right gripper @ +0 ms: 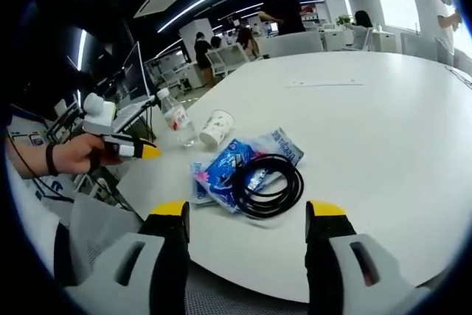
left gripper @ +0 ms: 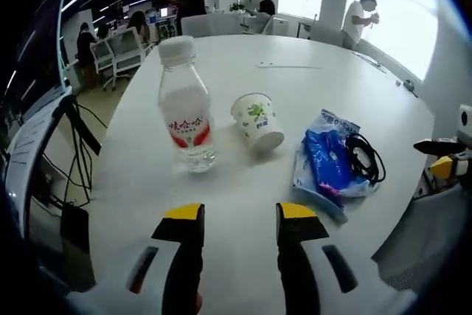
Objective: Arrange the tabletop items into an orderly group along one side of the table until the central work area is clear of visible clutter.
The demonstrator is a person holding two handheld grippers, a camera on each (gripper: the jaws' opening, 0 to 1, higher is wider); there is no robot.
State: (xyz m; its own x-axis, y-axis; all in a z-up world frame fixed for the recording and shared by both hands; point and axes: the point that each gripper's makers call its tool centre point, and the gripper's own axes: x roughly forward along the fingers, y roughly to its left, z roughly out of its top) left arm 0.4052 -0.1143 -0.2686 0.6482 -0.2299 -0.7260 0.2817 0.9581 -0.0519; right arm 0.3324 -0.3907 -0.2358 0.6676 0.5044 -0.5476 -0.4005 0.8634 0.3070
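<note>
A clear water bottle (left gripper: 186, 108) with a white cap and a red label stands upright on the white table (left gripper: 310, 79). Right of it a white paper cup (left gripper: 258, 122) with a green print lies tipped on its side. Further right lies a blue plastic packet (left gripper: 327, 164) with a coiled black cable (left gripper: 364, 157) on top. My left gripper (left gripper: 242, 220) is open, just short of the bottle and cup. My right gripper (right gripper: 245, 215) is open near the table edge, with the black cable (right gripper: 266, 183) and blue packet (right gripper: 230, 167) just ahead. The bottle (right gripper: 175, 118) and cup (right gripper: 216, 127) stand beyond them. The left gripper (right gripper: 133, 149) shows at left, held by a hand.
The far half of the white table (right gripper: 369, 108) is bare except for a thin flat strip (left gripper: 289, 66). Office chairs (left gripper: 125, 49), desks and several people stand beyond the table. A monitor and black cables (left gripper: 77, 145) are off the table's left edge. The right gripper's yellow tip (left gripper: 442, 164) shows at far right.
</note>
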